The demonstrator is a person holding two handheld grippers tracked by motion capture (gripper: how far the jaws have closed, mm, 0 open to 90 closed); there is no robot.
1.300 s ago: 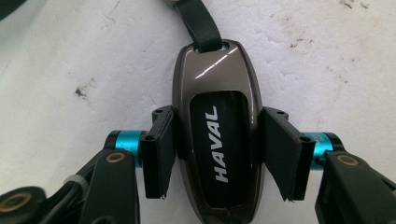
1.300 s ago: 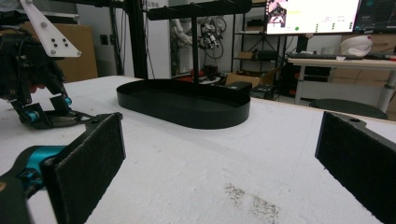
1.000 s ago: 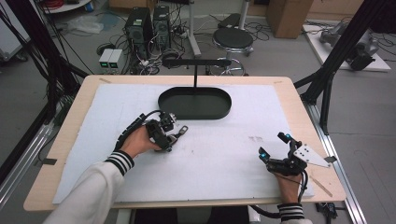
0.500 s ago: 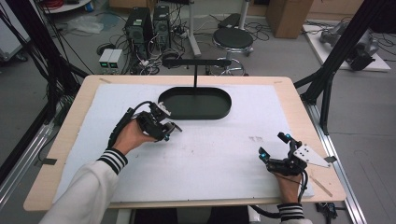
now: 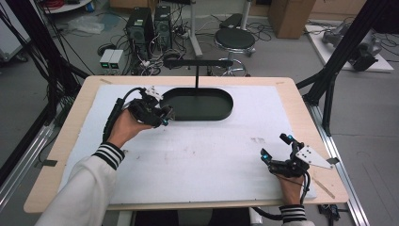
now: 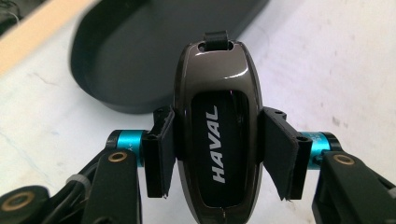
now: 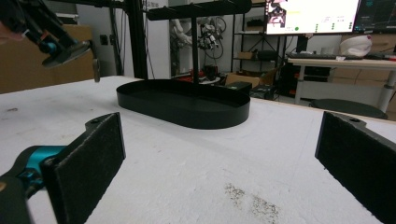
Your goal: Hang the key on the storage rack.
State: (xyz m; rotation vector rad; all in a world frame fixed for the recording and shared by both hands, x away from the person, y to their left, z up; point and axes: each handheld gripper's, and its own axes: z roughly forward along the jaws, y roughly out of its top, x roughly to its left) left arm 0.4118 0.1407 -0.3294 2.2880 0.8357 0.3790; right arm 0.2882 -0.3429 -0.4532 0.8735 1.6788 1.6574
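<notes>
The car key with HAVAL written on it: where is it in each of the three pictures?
High view: the car key is upper left, clamped in the left gripper by the black oval tray.
Left gripper view: centre, squeezed between the two black pads, tray behind.
Right gripper view: top left, held above the table.
Shared landmark: the tray.

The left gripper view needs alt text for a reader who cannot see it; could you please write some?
A dark glossy car key fob marked HAVAL is clamped between the left gripper's two black pads. Beyond it, a black oval tray sits on the white table cover.
</notes>
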